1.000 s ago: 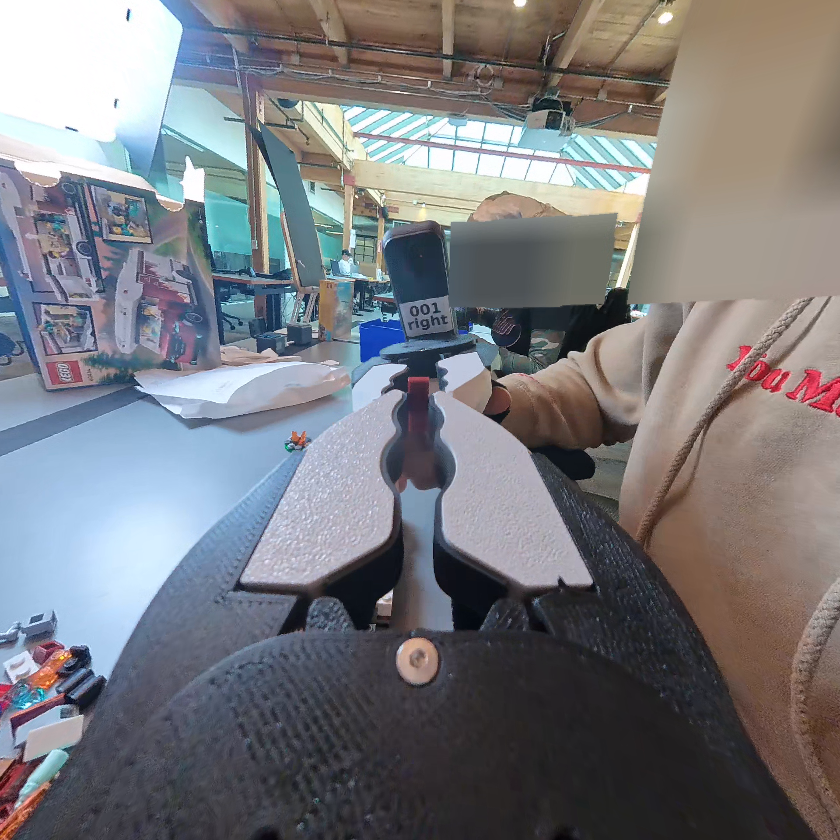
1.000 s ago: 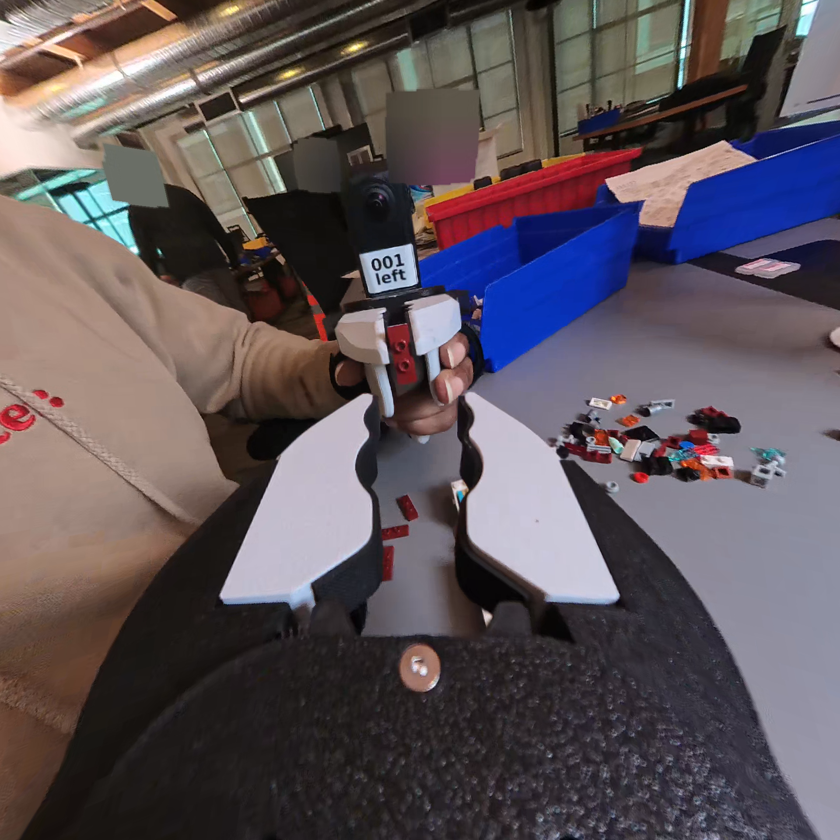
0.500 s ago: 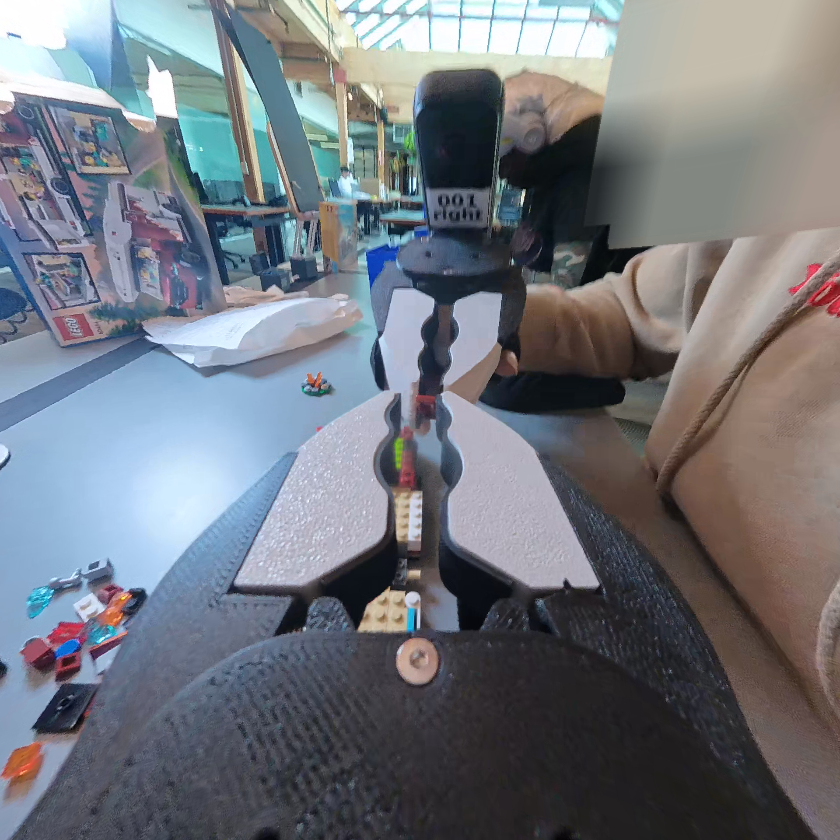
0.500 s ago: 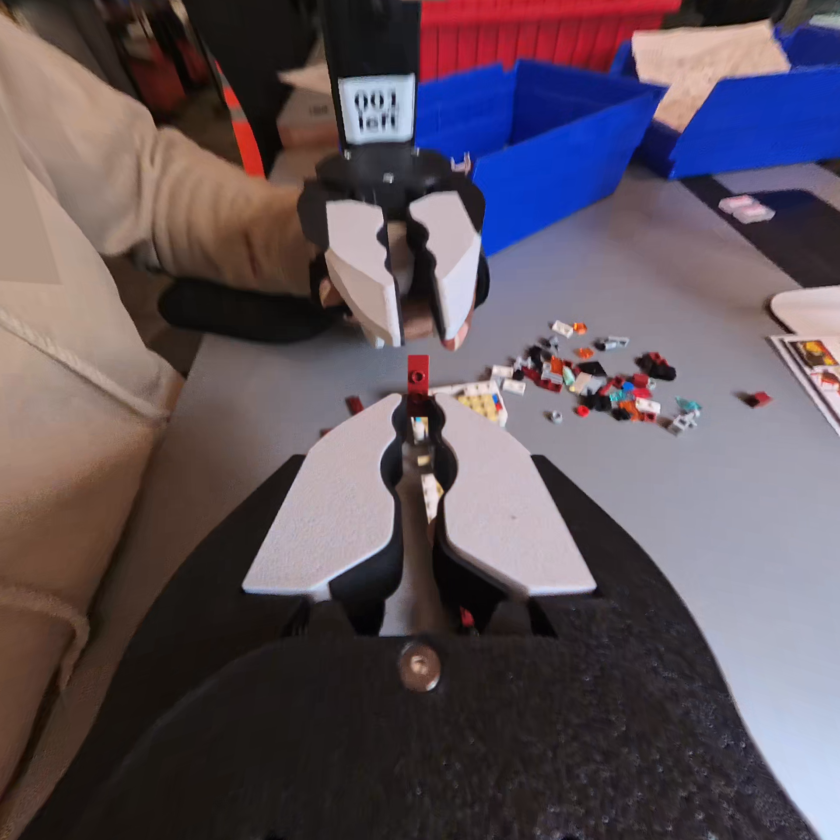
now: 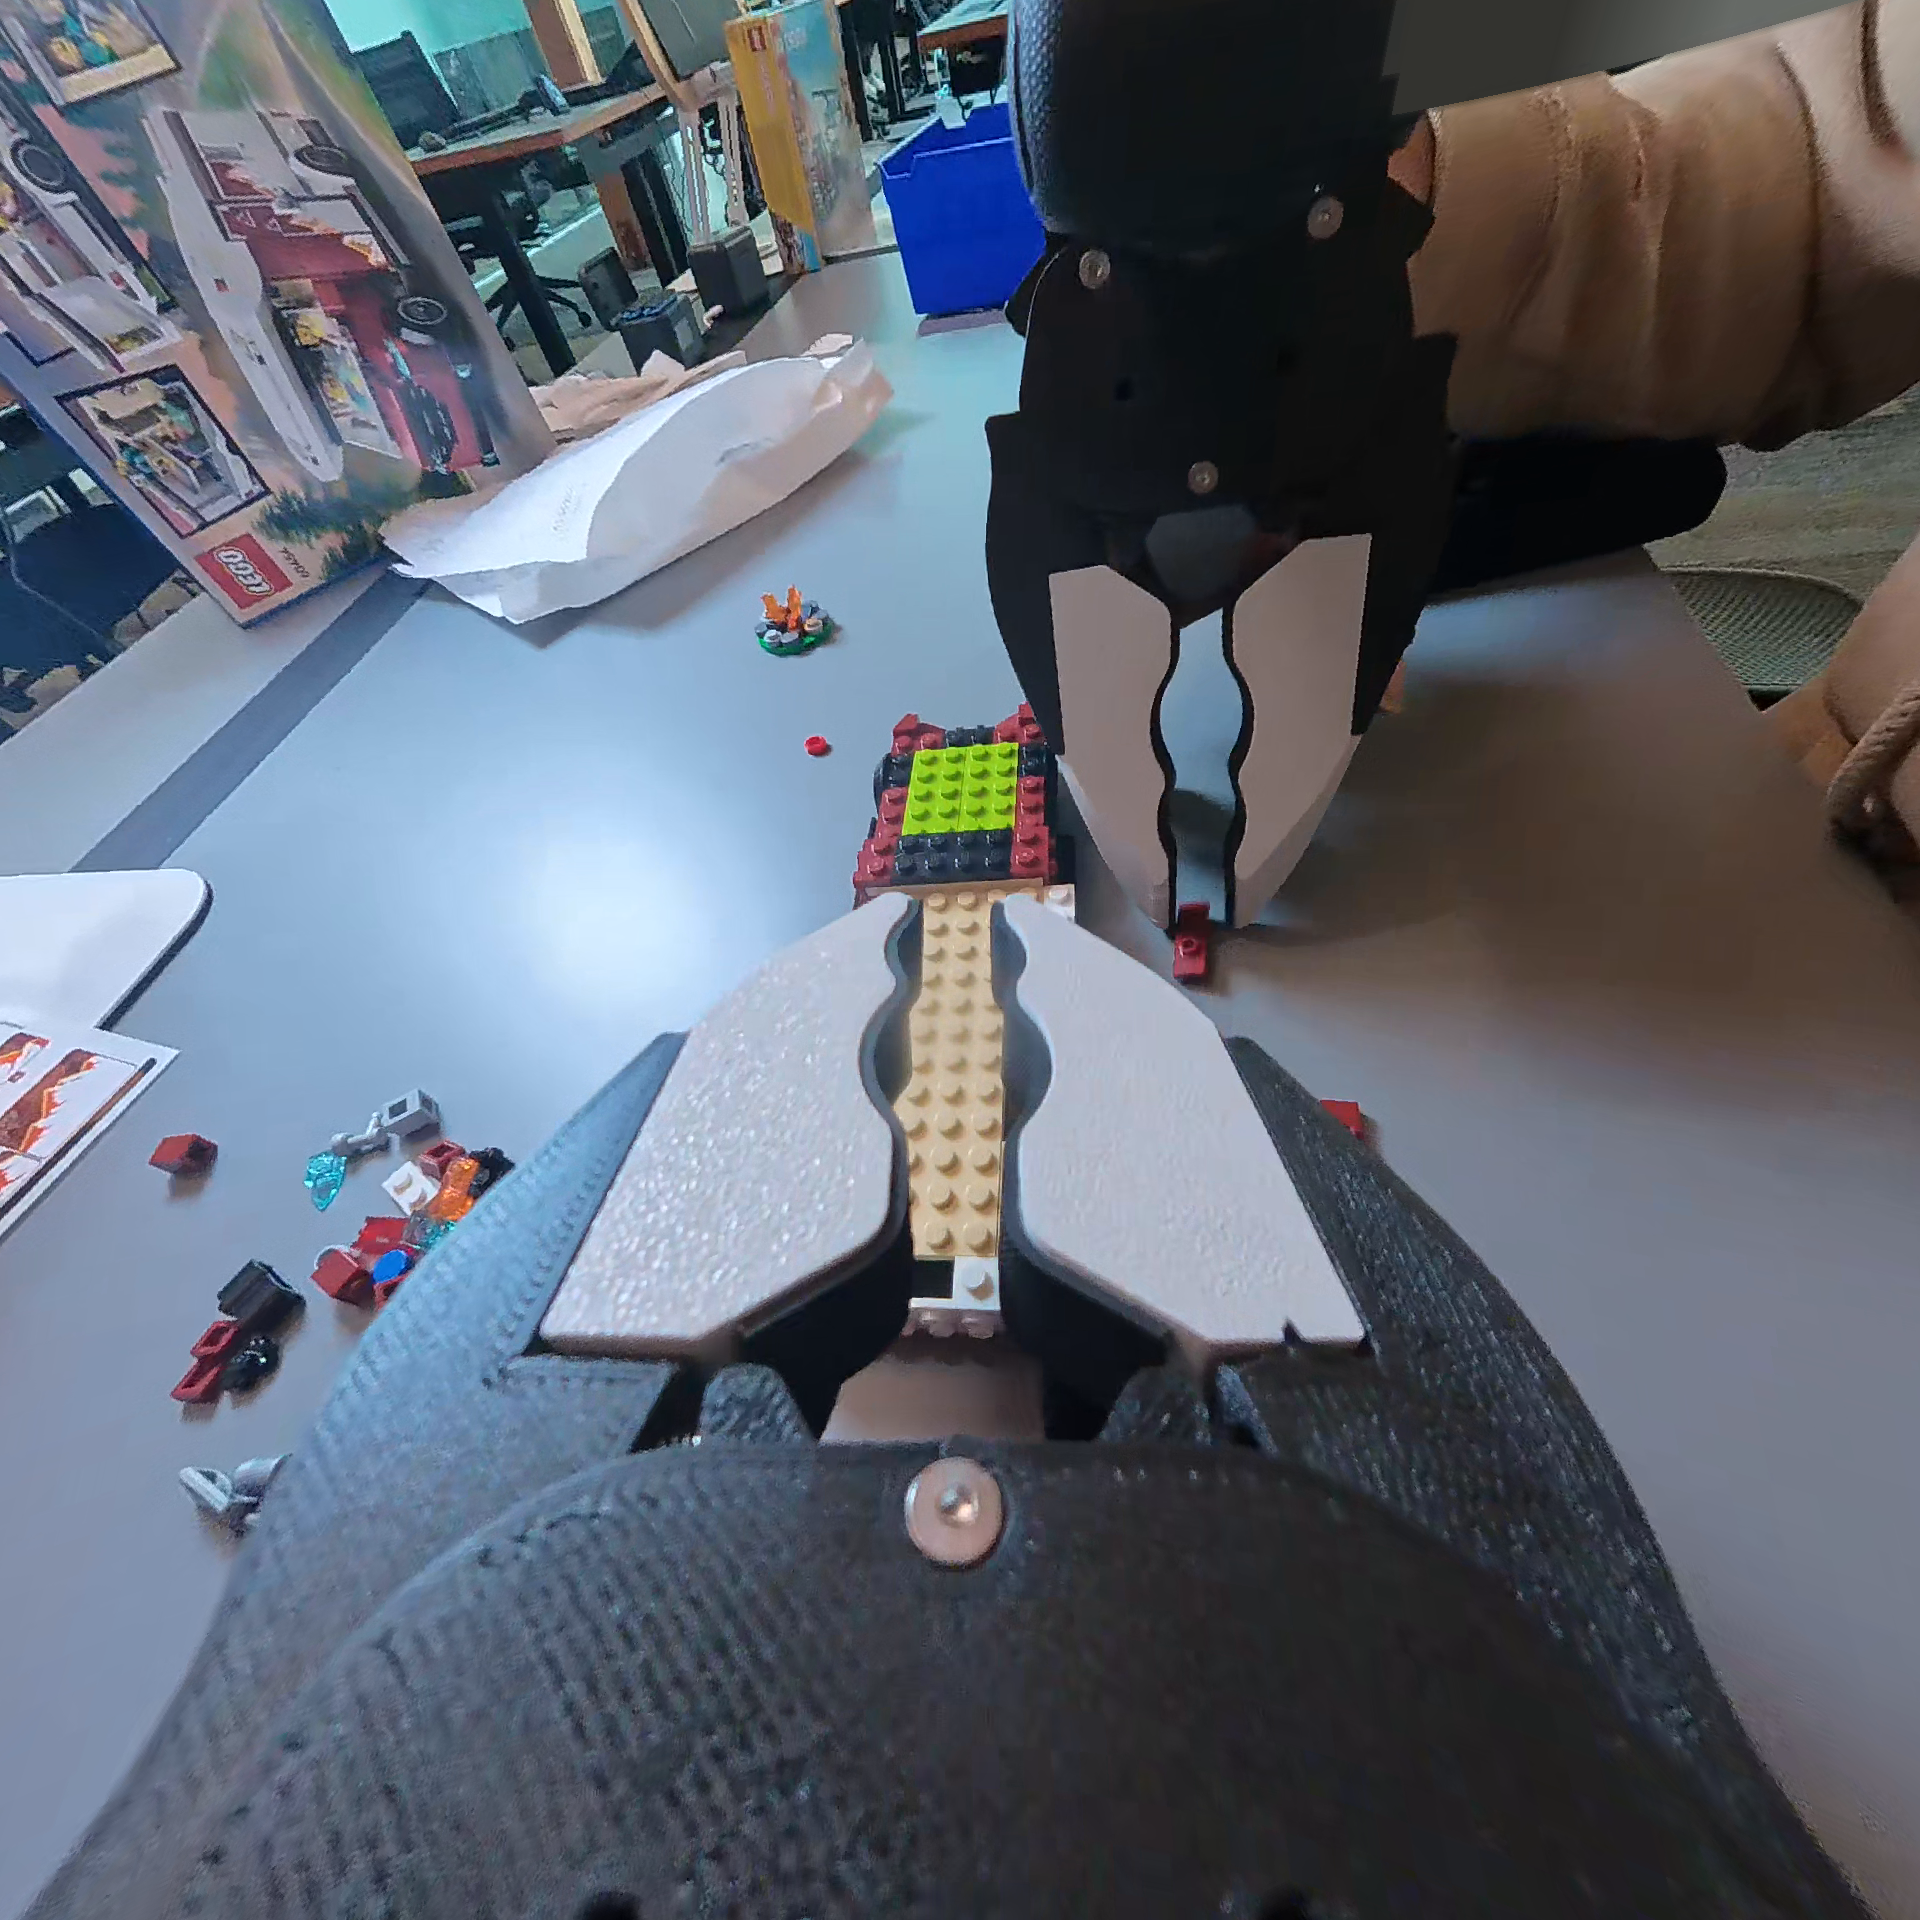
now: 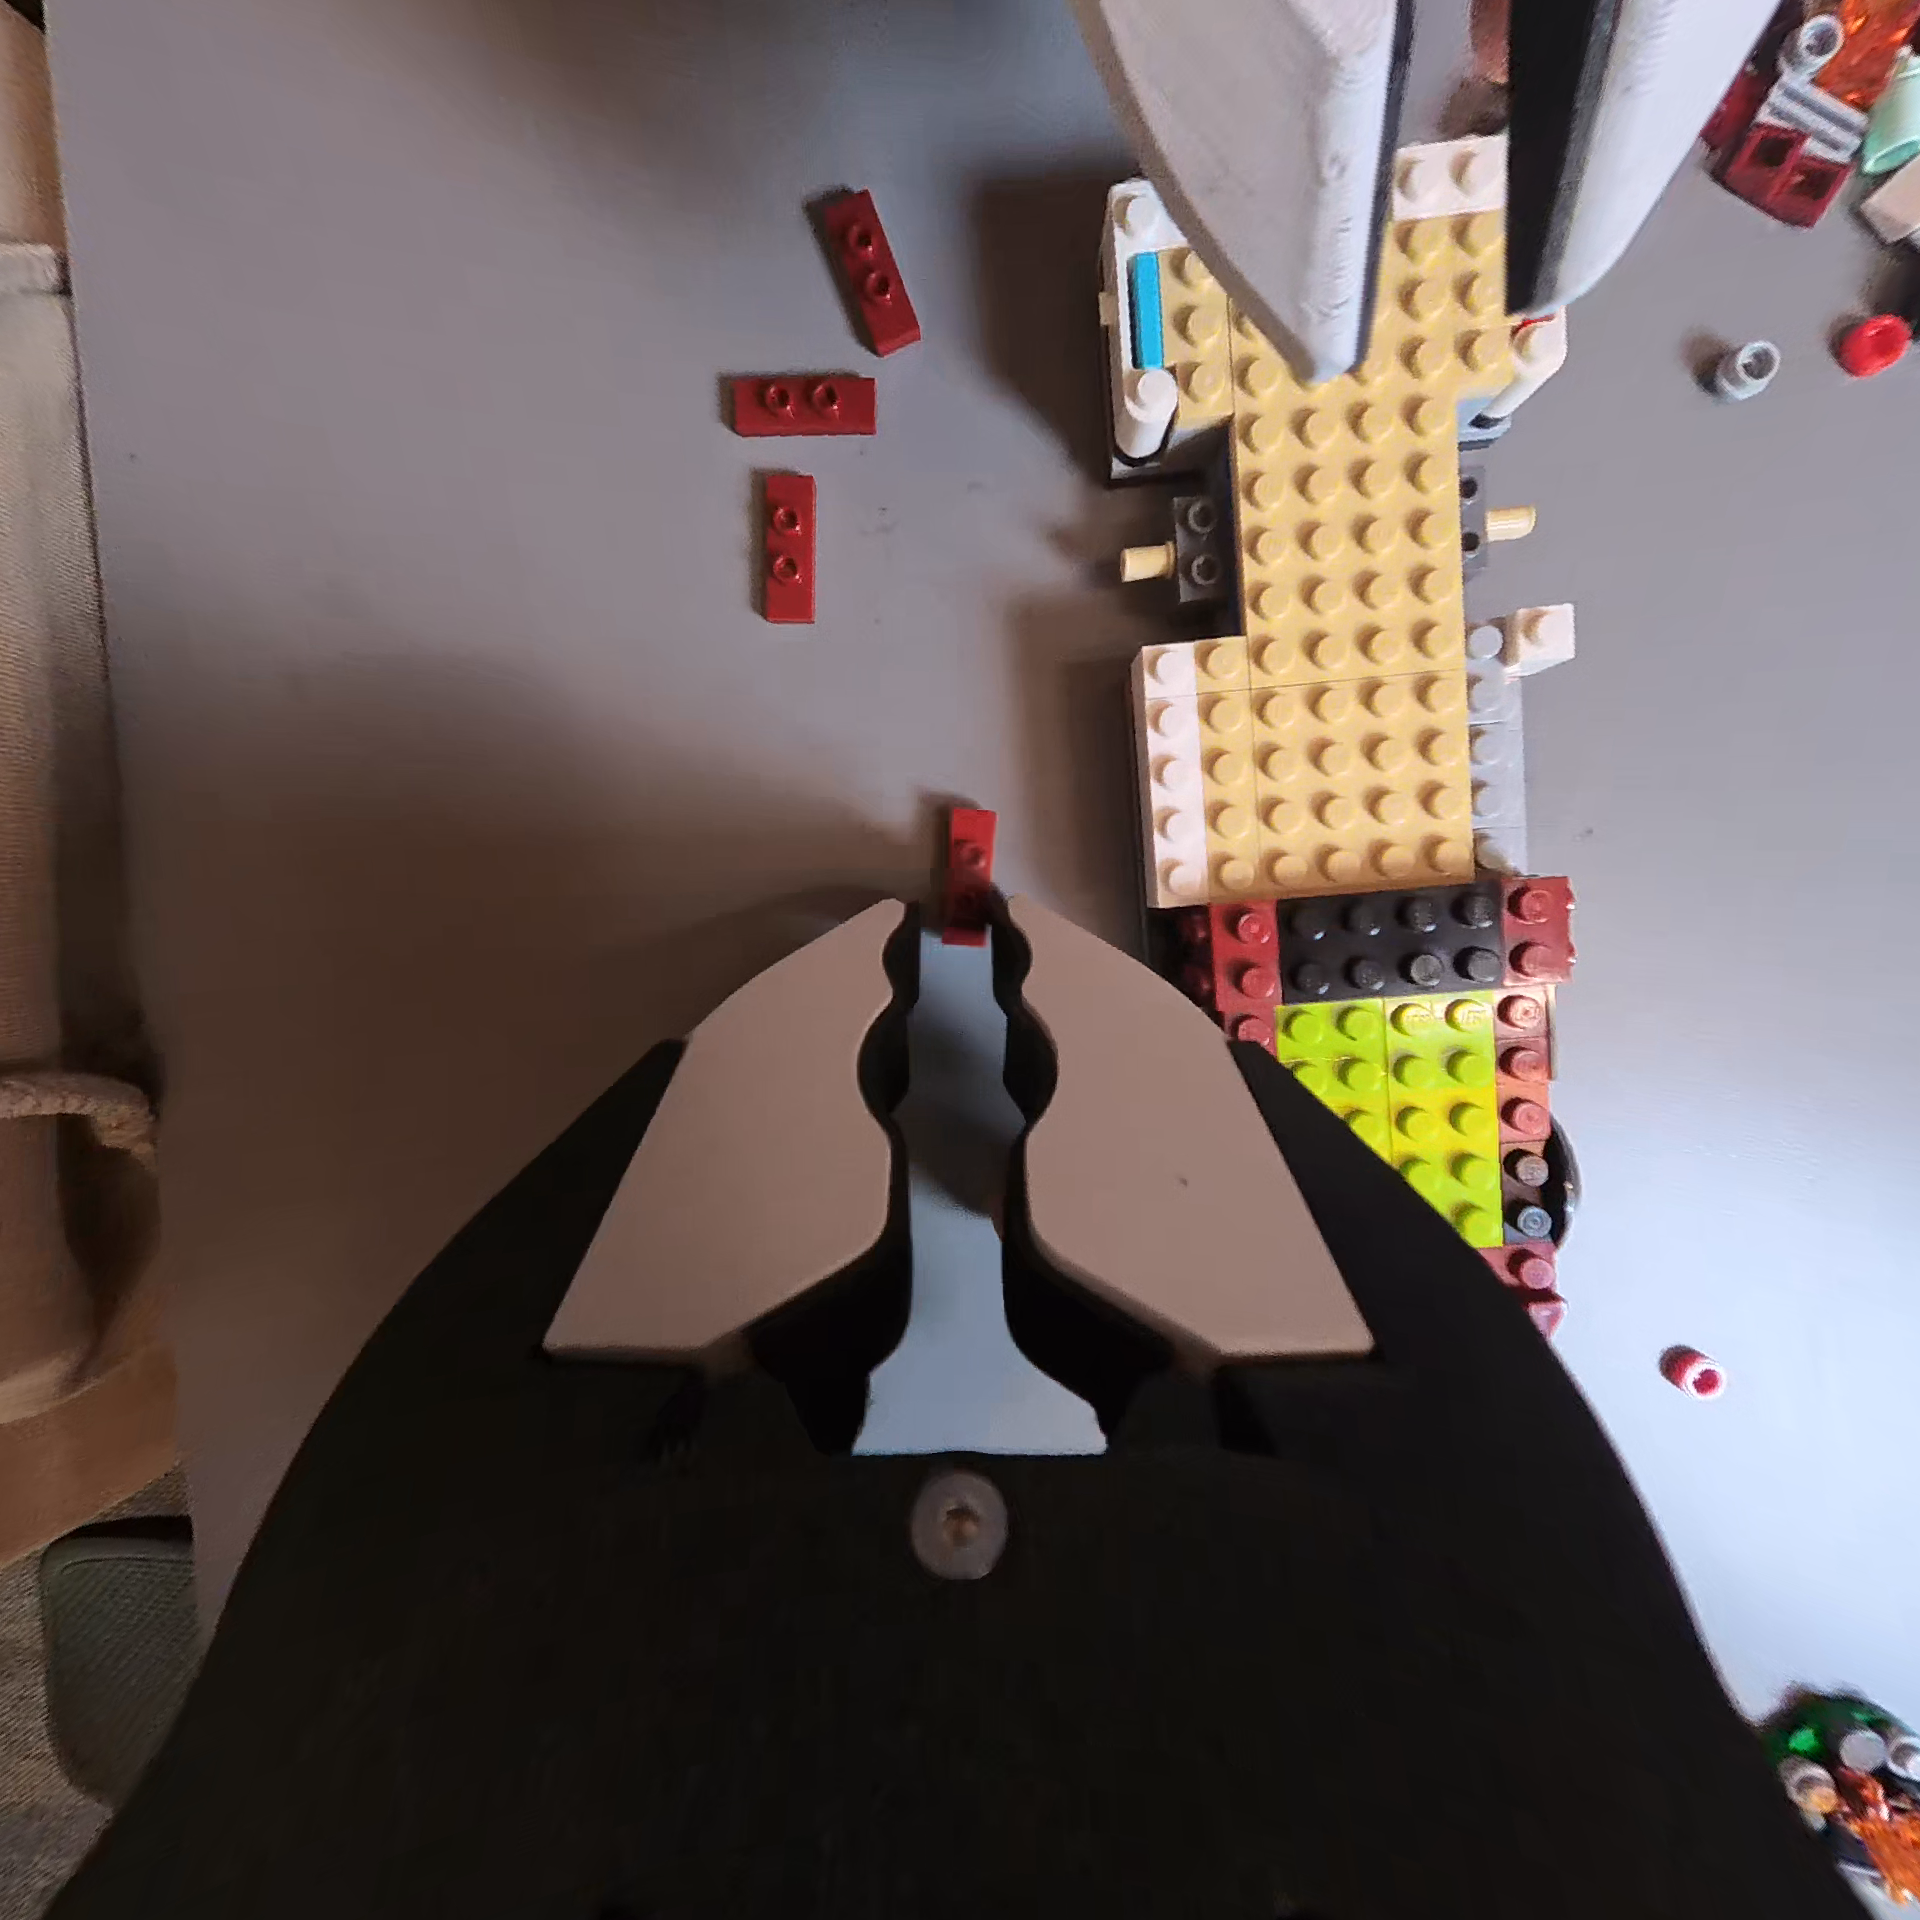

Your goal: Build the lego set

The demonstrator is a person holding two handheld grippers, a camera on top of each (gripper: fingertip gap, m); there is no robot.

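Note:
A long brick model lies on the grey table, with a tan studded plate (image 5: pixel 951 1091) and a lime green and dark red end (image 5: pixel 961 790). My left gripper (image 5: pixel 954 909) is over the tan plate, its fingers a little apart and empty. The right wrist view shows it (image 6: pixel 1429 332) with its tips down at the tan plate (image 6: pixel 1351 623). My right gripper (image 6: pixel 954 914) points down at the table beside the model. A small red plate (image 6: pixel 971 873) lies on the table between its tips, with a gap on the left side. The plate (image 5: pixel 1192 940) also shows below the right gripper (image 5: pixel 1200 904).
Three dark red plates (image 6: pixel 800 405) lie left of the model. Loose small pieces (image 5: pixel 384 1216) are scattered at the left, near an instruction booklet (image 5: pixel 52 1091). A toy box (image 5: pixel 208 312), a white paper bag (image 5: pixel 644 488) and a blue bin (image 5: pixel 956 208) stand farther back. The gap from one gripper's tips to the other's is roughly 10 centimetres.
A second ago my left gripper held the red plate in the air; my right took it. Both came down to the table, and my right gripper opened, leaving the plate lying there.

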